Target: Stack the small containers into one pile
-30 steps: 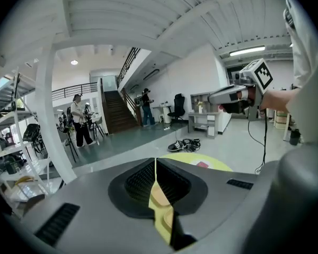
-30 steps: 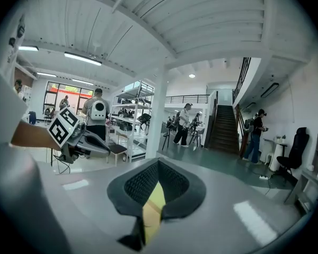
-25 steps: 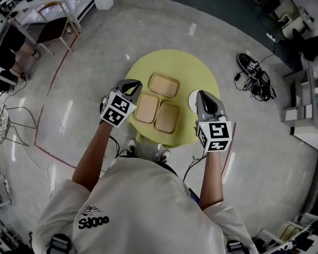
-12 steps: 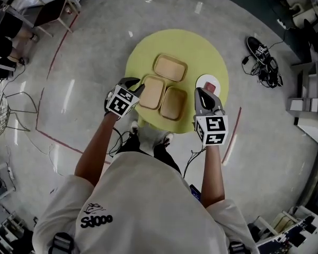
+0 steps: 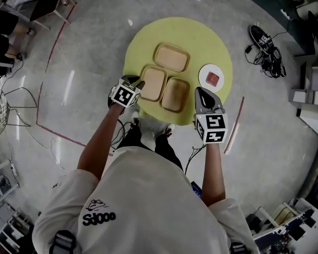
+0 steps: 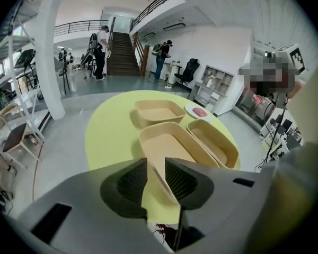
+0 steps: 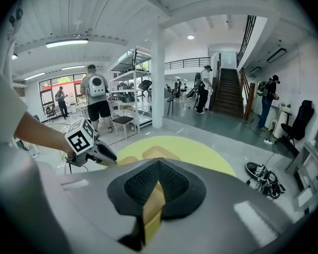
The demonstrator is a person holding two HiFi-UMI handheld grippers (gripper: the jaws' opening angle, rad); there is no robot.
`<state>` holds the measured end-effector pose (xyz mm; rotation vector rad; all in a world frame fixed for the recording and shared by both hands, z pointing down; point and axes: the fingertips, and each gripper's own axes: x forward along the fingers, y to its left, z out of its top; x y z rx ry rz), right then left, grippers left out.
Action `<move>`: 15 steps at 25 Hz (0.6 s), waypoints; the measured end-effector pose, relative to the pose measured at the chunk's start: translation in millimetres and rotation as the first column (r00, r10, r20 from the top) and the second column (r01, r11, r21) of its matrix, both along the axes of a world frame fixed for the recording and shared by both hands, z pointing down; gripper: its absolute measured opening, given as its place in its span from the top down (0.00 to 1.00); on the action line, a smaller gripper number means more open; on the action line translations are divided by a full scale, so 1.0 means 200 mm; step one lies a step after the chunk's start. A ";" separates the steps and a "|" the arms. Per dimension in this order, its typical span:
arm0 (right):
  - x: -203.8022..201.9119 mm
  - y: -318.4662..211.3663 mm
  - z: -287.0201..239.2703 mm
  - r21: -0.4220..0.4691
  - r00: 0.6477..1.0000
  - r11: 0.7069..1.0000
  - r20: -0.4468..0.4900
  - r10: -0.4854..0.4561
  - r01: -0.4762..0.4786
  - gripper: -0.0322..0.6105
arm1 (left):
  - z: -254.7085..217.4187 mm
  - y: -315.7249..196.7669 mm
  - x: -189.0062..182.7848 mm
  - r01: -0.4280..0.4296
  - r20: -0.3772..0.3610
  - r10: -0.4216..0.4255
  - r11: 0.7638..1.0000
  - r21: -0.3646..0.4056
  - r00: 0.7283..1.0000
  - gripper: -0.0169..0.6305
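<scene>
Three containers (image 5: 171, 57) lie unstacked at frame centre on the yellow table (image 5: 201, 36). Your left gripper (image 6: 156, 168) has dropped to the left container (image 5: 152, 83). Its jaws have just been opening and straddle the near rim, not yet gripping. Right gripper (image 7: 158, 165) is closed and empty. Polished floor (image 5: 85, 62); open hall with stairs (image 6: 119, 52).

Left container (image 5: 152, 83) beside right container (image 5: 175, 94); far container (image 5: 171, 57) behind; plate (image 5: 211, 78) right; all on table (image 5: 197, 35).
</scene>
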<state>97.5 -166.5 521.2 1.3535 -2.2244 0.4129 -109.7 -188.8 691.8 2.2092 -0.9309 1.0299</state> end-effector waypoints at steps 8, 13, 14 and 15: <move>0.01 0.04 0.04 -0.026 1.000 1.000 0.006 0.013 -0.013 0.94 | 0.09 0.00 0.00 0.019 0.017 -0.018 0.997 -0.068 1.000 0.81; 0.04 0.06 0.05 -0.031 1.000 0.999 0.005 0.023 -0.023 0.94 | 0.09 -0.02 0.00 0.038 0.035 -0.035 0.996 -0.078 0.999 0.89; 0.05 0.07 0.06 -0.031 1.000 0.999 0.005 0.025 -0.024 0.94 | 0.08 -0.02 0.00 0.041 0.041 -0.038 0.996 -0.079 0.998 0.91; 0.05 0.07 0.06 -0.031 1.000 0.999 0.005 0.026 -0.026 0.94 | 0.08 -0.02 0.00 0.043 0.045 -0.040 0.996 -0.083 0.998 0.92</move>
